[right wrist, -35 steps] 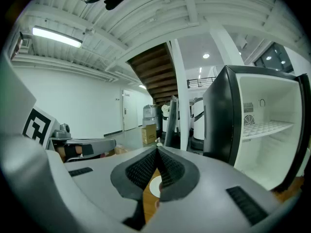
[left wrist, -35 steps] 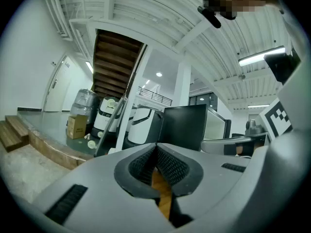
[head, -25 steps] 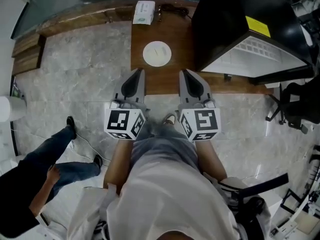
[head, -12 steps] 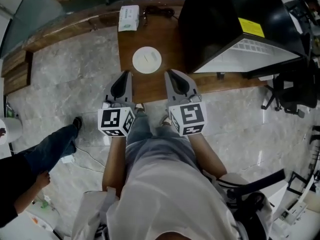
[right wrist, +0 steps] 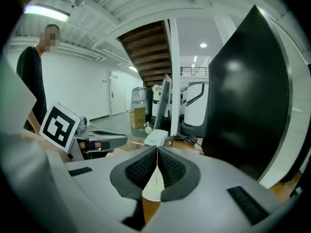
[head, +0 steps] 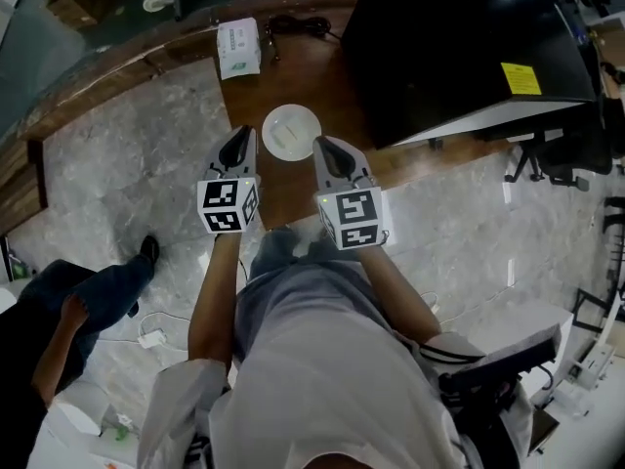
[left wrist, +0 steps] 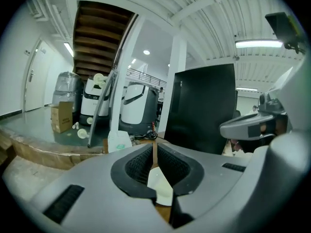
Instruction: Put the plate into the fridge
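A round white plate point(head: 291, 132) lies on the brown wooden table point(head: 293, 71), near its front edge. My left gripper point(head: 237, 149) is just left of the plate and my right gripper point(head: 327, 154) just right of it, both short of touching it. Each is shut with nothing held. In the left gripper view the left gripper point(left wrist: 153, 152) has its pads together, and the plate point(left wrist: 160, 188) shows below them. The right gripper point(right wrist: 157, 154) looks the same, with the plate point(right wrist: 154, 186) beneath. The black fridge point(head: 459, 47) stands at the table's right; its door state is unclear.
A white tissue box point(head: 239, 47) and a black cable point(head: 298, 25) lie at the table's far end. A person in dark clothes point(head: 59, 330) stands on the marble floor to my left. A black chair base point(head: 547, 159) is to the right of the fridge.
Both grippers have come forward to the table and now flank the plate. The person on the left has shifted lower in the head view.
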Motion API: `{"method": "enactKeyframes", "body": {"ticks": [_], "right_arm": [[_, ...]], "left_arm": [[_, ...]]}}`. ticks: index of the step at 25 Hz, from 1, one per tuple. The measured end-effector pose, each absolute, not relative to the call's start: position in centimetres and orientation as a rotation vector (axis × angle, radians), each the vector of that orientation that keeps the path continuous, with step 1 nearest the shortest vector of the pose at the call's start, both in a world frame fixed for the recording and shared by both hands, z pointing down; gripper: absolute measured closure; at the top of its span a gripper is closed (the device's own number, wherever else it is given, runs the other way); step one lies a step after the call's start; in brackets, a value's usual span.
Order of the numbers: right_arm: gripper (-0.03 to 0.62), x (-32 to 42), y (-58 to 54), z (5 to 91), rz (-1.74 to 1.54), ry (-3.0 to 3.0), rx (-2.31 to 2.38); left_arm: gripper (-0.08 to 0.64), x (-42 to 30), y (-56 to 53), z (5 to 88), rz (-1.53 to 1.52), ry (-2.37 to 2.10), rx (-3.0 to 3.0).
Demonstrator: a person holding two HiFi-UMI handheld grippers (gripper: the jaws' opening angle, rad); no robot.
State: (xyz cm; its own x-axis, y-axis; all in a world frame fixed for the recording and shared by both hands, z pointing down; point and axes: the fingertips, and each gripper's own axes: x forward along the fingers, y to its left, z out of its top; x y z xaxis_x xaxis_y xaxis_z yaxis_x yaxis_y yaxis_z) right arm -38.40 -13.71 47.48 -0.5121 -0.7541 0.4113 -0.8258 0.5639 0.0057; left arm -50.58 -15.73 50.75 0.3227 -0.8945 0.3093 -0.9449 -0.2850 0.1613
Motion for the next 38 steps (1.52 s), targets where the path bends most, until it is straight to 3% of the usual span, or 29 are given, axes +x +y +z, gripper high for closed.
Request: {"method": "enactKeyframes", "body": {"ticks": [14,23,27,38], "right_arm": [[0.574,-36.5,-18.7,60.3,0.568,-2.169,1.324],[0.567,-34.5,-19.2,68.0,1.102,-1.961,1.38],[0.502,-34.4,-18.9,70.1,1.258,-1.914,1.369],[0.5,-35.8,-19.0,71.4,1.645,-1.934,1.354]], "left_arm": [[0.538,-48.1,-24.9,65.5,0.634,-1.3,2.206],[0.538,-47.5,-26.6,69.0,0.768,-1.203,2.14],[0.537,-47.5,-26.3,69.6,0.775,-1.171,2.138],[0.537,-47.9,-26.5,69.8,0.727,-1.15,2.156]]}}
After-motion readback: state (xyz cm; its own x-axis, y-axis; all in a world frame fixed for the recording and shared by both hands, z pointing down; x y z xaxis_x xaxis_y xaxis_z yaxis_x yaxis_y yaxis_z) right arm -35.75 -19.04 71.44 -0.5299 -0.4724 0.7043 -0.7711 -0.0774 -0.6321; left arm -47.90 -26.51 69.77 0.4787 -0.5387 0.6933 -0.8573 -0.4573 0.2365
